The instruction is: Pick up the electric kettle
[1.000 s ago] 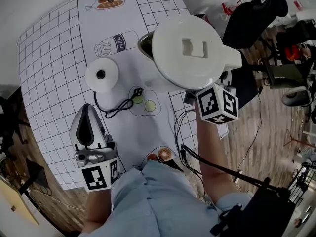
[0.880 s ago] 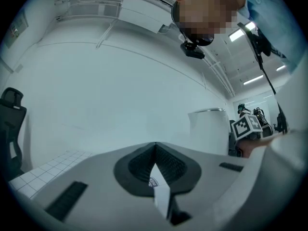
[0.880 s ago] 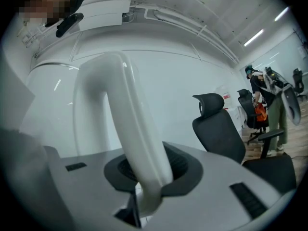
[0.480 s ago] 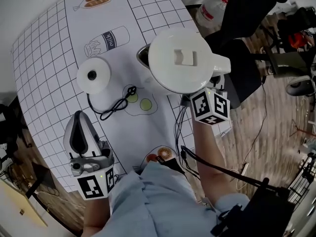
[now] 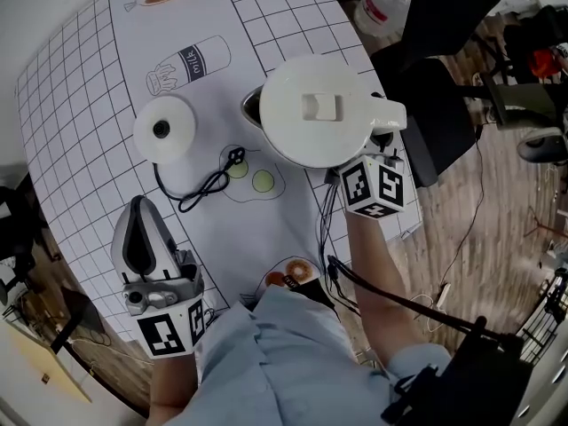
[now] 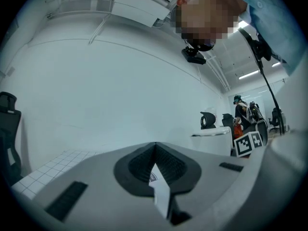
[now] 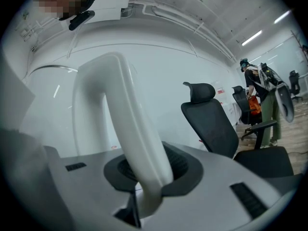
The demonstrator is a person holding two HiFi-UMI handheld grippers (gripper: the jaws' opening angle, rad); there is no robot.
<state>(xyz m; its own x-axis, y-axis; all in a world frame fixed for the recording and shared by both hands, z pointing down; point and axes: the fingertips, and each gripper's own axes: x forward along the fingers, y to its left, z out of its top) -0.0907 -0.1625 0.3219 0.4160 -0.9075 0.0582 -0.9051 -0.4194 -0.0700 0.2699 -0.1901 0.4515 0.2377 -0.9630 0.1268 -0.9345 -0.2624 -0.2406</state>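
Note:
The white electric kettle (image 5: pixel 319 114) hangs above the right side of the table, its lid facing up. My right gripper (image 5: pixel 380 153) is shut on its handle (image 7: pixel 120 129), which runs up between the jaws in the right gripper view (image 7: pixel 144 177). The kettle's round white base (image 5: pixel 164 129) lies on the table to the left, with its black cord (image 5: pixel 209 189) coiled in front. Near the table's front left my left gripper (image 5: pixel 142 216) is shut and holds nothing. In the left gripper view (image 6: pixel 156 177) the kettle (image 6: pixel 211 139) shows far right.
The table (image 5: pixel 80 87) has a white gridded cloth with food drawings. A dark round vessel (image 5: pixel 251 105) sits partly hidden behind the kettle. A black office chair (image 5: pixel 435 131) stands close to the table's right edge, and cables (image 5: pixel 327 229) hang there.
My right gripper has sunk toward the table with the kettle in it, so the kettle looks smaller from above. The left gripper has hardly moved.

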